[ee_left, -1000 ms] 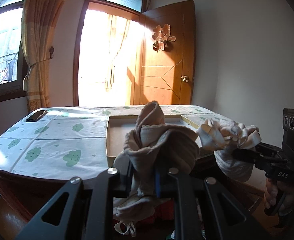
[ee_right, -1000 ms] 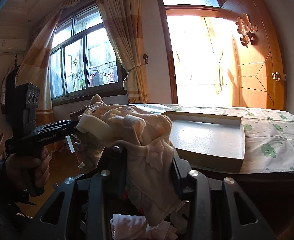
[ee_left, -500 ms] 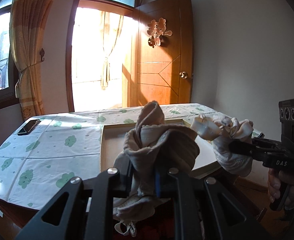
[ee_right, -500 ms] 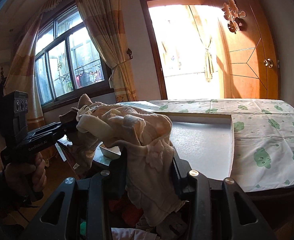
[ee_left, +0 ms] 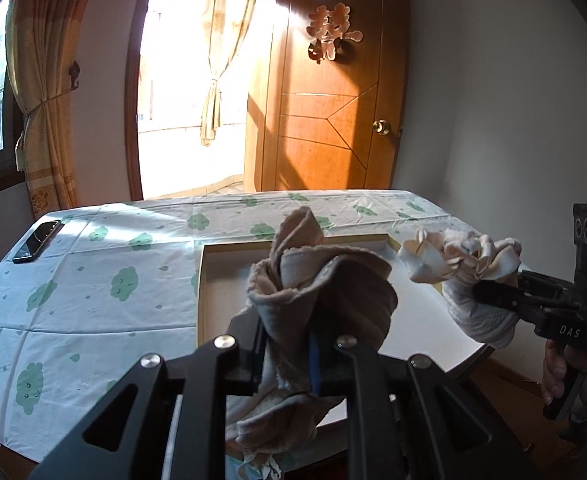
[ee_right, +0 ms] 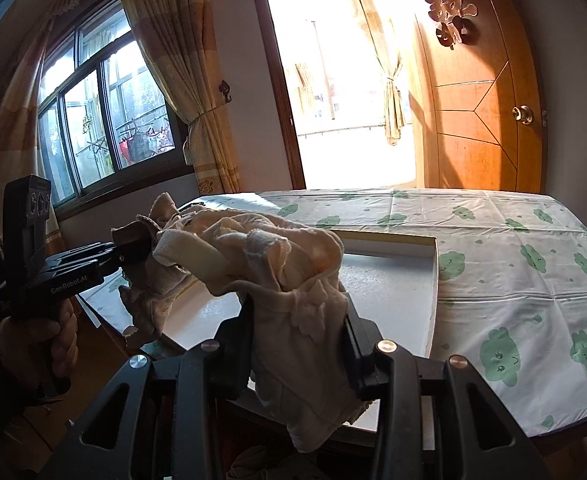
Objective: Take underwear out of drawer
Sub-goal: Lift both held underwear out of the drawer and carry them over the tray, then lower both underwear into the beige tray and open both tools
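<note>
We hold each hand-held gripper clamped on bunched underwear, left [ee_left: 293, 344] on a beige piece [ee_left: 321, 288], right [ee_right: 297, 344] on a cream piece [ee_right: 261, 256], above the shallow tray [ee_right: 433, 280] at twelve o'clock on the counter [ee_left: 93, 280], ready to set down.

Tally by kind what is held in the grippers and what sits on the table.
Underwear pieces: 2, a grey-beige piece in the left gripper, a cream piece in the right gripper
Trays: 1
Phones: 1
Total: 4
</note>
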Tool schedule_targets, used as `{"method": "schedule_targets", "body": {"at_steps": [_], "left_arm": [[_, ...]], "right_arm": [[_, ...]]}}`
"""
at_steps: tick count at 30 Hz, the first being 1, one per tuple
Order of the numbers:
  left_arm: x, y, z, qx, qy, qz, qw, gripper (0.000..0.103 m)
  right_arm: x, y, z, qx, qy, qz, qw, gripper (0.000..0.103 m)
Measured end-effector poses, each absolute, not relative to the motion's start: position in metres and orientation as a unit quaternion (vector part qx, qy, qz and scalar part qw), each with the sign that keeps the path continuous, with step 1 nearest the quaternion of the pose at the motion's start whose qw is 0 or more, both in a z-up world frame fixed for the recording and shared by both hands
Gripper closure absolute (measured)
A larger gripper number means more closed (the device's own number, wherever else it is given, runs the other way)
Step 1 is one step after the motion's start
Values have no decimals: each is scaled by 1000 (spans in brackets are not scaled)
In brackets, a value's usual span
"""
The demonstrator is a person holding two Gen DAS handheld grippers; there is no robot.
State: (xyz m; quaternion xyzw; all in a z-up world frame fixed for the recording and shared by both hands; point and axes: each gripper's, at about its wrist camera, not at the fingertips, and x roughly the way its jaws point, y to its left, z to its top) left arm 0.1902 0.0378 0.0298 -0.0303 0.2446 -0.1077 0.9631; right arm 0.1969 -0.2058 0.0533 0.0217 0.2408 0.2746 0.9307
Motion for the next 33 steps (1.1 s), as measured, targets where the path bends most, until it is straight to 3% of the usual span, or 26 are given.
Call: {"method": "schedule_targets", "body": {"at_steps": [22, 33], "left_arm": [[305, 48, 35, -62, 310, -85, 945, 89], [359, 58, 6, -100, 381, -73, 916, 89]], "right_arm": [[312, -204, 59, 28, 328, 215, 919, 63], [359, -195, 38, 20, 391, 176, 903, 63]]}}
